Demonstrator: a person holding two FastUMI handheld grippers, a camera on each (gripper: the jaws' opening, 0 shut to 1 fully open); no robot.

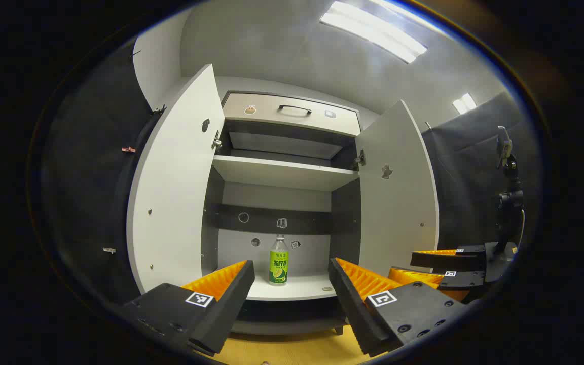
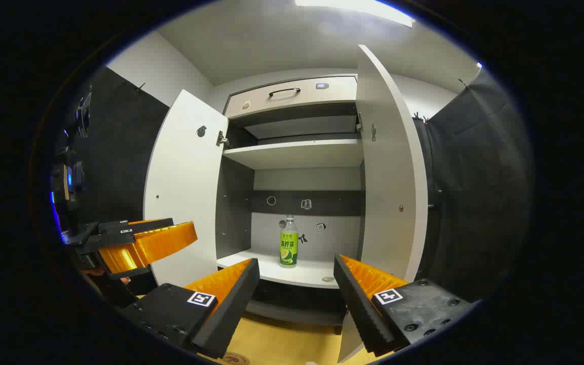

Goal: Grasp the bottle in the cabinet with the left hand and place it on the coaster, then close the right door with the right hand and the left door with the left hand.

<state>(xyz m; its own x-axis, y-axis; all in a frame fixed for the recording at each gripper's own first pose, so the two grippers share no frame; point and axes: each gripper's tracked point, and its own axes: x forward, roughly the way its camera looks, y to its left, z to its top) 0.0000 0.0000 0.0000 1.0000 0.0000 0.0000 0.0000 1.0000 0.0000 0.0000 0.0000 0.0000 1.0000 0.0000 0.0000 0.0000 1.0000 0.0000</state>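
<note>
Both cabinet doors, left door (image 1: 173, 187) and right door (image 1: 398, 192), stand wide open, so the bottle (image 1: 279, 261) is reachable, upright on the bottom shelf (image 1: 297, 289) near its middle. Left gripper (image 1: 292, 284) is released, jaws spread and lined up on the bottle but well short of it. Right gripper (image 2: 297, 289) is also released, empty, waiting back near the right door.

A grey ceiling (image 1: 282, 45) runs overhead with long bright light panels (image 1: 373, 30) set in it, one far up to the right. Pale walls (image 1: 152, 66) meet it behind, and black cloth (image 2: 119, 147) hangs down both sides of the booth. A light wooden floor (image 1: 292, 350) lies near the bottom. On the right a dark camera stand (image 1: 507, 192) rises against the cloth; small clips (image 1: 128, 149) hold the left cloth.
</note>
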